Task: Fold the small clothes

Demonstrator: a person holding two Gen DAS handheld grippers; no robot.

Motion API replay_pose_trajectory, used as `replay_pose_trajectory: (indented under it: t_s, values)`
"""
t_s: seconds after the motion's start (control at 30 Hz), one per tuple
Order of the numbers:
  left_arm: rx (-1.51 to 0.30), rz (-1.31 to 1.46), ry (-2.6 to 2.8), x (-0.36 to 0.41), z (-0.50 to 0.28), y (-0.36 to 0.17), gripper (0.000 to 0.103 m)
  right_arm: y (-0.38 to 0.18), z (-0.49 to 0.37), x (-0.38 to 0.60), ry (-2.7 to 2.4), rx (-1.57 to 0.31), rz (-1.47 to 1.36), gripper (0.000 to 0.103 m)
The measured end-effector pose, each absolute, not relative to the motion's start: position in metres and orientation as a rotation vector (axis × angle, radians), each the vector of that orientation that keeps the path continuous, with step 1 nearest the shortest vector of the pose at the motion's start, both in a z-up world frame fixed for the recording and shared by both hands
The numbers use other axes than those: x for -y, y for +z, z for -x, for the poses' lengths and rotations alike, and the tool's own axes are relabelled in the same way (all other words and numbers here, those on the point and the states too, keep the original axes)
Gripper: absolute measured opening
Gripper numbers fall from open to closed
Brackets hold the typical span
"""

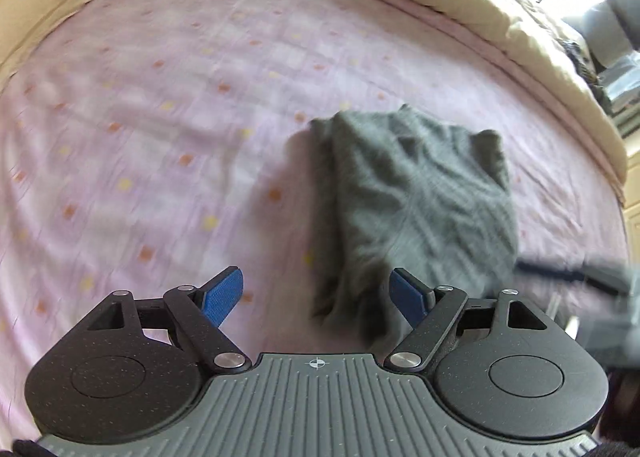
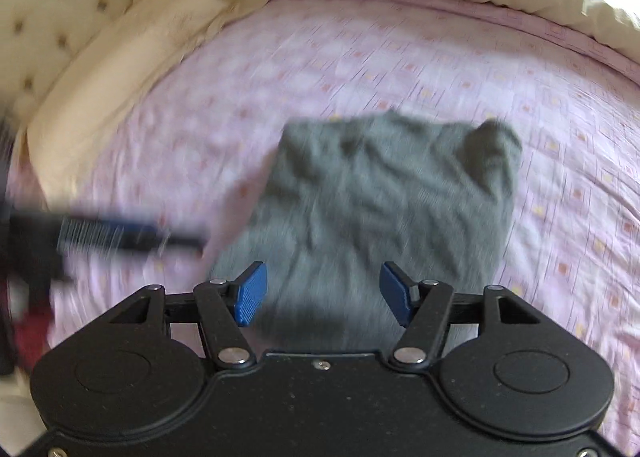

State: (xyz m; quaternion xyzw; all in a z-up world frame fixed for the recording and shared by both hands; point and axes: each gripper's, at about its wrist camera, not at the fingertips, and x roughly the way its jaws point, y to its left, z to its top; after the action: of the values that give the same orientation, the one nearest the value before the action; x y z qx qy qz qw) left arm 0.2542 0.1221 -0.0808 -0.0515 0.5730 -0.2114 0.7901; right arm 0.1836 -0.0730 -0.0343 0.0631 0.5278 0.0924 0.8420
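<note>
Both pictures are blurred, so fine detail is lost. At the far left of the right wrist view a tufted cream headboard (image 2: 48, 9) curves round, with a cream pillow (image 2: 120, 69) lying against it on the bed. The pink bedsheet (image 1: 160, 137), patterned with small orange and yellow squares, fills the middle of both views, and a cream quilt (image 1: 480, 5) is bunched along its far edge. There is no basket, box or other container in sight; the one garment lies straight on the sheet. In the left wrist view the left gripper (image 1: 320, 297) has its blue pads spread wide apart with nothing between them, hanging above the sheet, the right pad over the near left edge of the grey garment (image 1: 420, 197). That garment, a crumpled grey knit piece folded into a rough rectangle, lies right of centre on the sheet. In the right wrist view the left gripper shows as a dark smear at the left edge, just beside the garment's left side. Further right, the right gripper (image 2: 324, 295) also stands wide open and empty, its fingers above the near edge of the grey garment (image 2: 380, 197); whether they touch the cloth cannot be told.
</note>
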Motion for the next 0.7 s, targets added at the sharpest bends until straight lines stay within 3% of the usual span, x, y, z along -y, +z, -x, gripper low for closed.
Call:
replay_pose_trajectory:
  t_s: [0.37,0.43,0.5,0.53,0.6,0.67,0.7]
  values:
    - [-1.287,0.062,-0.549,-0.071,-0.324,-0.104,0.078,-0.060,-0.149,-0.019,0.297,-1.017,0.265,0.067]
    - [-1.303,0.048,-0.563,-0.064,-0.330,-0.110,0.073,-0.067,-0.151,-0.028,0.300,-1.019,0.323,0.065]
    - [-1.323,0.050,-0.570,-0.058,-0.336,-0.116,0.062,-0.076,-0.153,-0.036,0.306,-1.021,0.390,0.061]
    - [-1.330,0.052,-0.572,-0.056,-0.339,-0.119,0.058,-0.079,-0.153,-0.040,0.307,-1.019,0.430,0.054]
    - [-1.324,0.062,-0.587,-0.053,-0.343,-0.123,0.031,-0.085,-0.152,-0.048,0.302,-1.012,0.507,0.039]
    - [-1.304,0.063,-0.601,-0.051,-0.343,-0.124,0.011,-0.084,-0.154,-0.045,0.294,-1.012,0.485,0.019]
    - [-1.284,0.047,-0.601,-0.049,-0.342,-0.122,0.008,-0.081,-0.156,-0.041,0.286,-1.018,0.441,0.018]
